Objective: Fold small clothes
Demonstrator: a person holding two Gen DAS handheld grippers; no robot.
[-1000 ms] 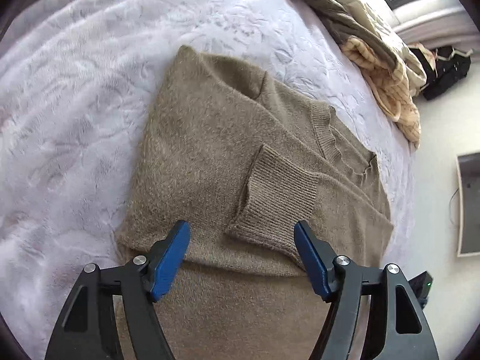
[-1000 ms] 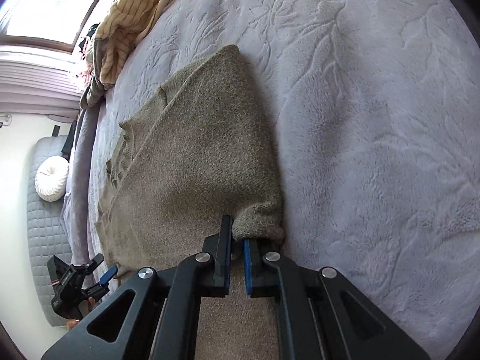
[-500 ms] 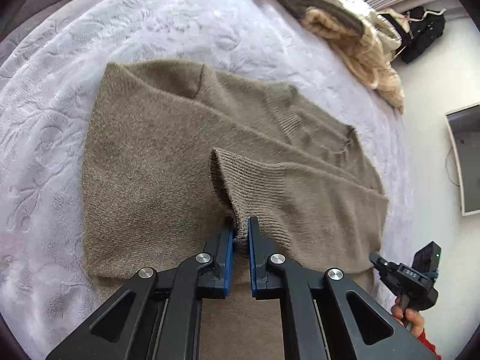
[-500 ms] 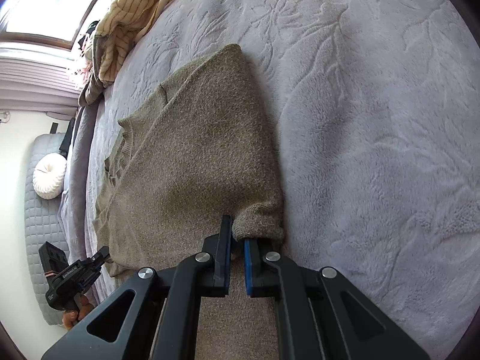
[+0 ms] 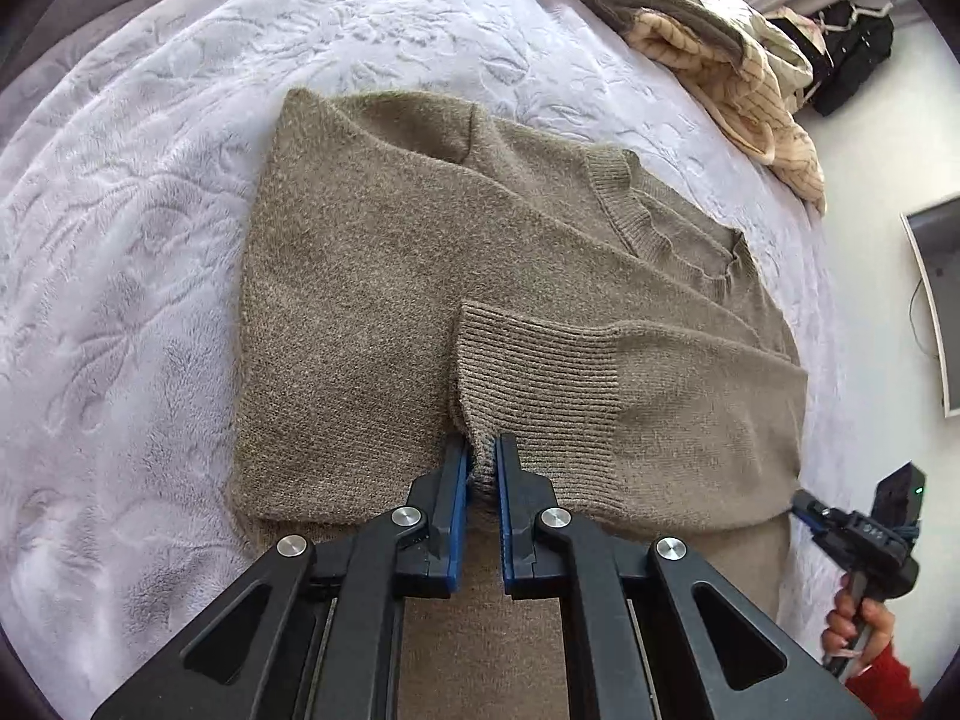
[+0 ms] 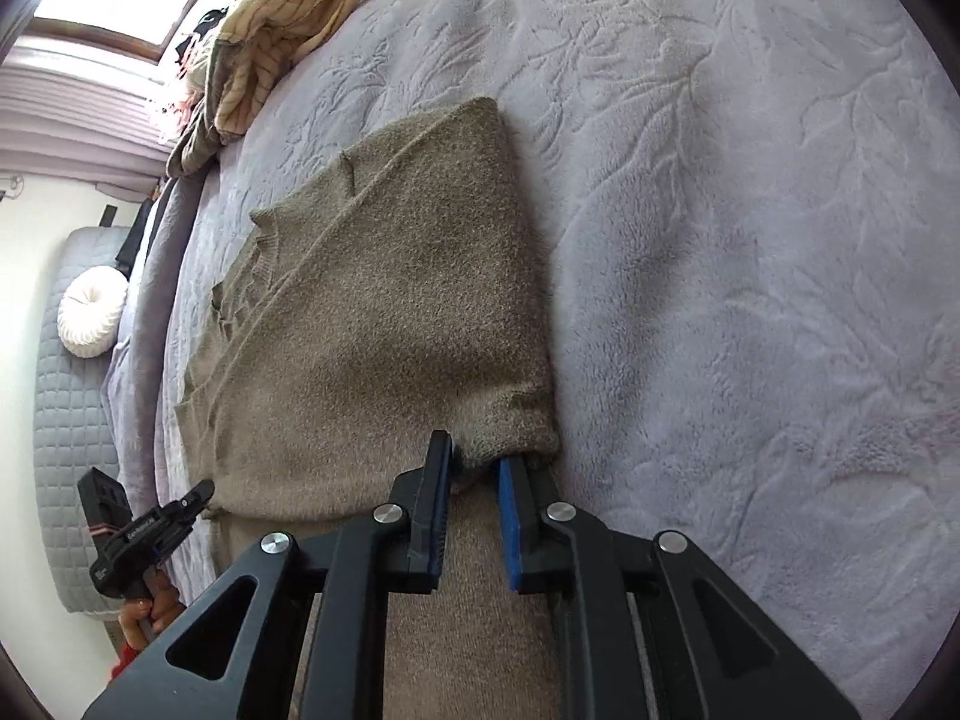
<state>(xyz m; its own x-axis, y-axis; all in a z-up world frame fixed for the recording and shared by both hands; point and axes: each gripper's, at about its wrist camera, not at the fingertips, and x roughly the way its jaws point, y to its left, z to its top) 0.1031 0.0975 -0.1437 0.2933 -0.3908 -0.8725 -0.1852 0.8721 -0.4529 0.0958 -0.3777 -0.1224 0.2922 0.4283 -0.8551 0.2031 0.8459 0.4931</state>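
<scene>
A brown knit sweater (image 5: 372, 300) lies partly folded on the pale lilac bedcover (image 5: 120, 240), one sleeve laid across its body. My left gripper (image 5: 480, 468) is shut on the near corner of that sleeve's ribbed cuff (image 5: 534, 360). In the right wrist view the sweater (image 6: 390, 312) shows its folded right edge. My right gripper (image 6: 474, 459) sits at the near corner of that fold. Its jaws are opening, and the bunched corner still sits between the fingertips, no longer squeezed.
A heap of striped cream and olive clothes (image 5: 720, 42) lies at the far end of the bed (image 6: 750, 240). A hand in a red sleeve (image 5: 858, 630) shows at the bed's right edge. A round white cushion (image 6: 90, 312) rests on a grey mat beside the bed.
My left gripper went from wide open to shut on the cuff's corner and rolled a little. The right gripper's jaws, pinched on the fold's corner before, have parted slightly.
</scene>
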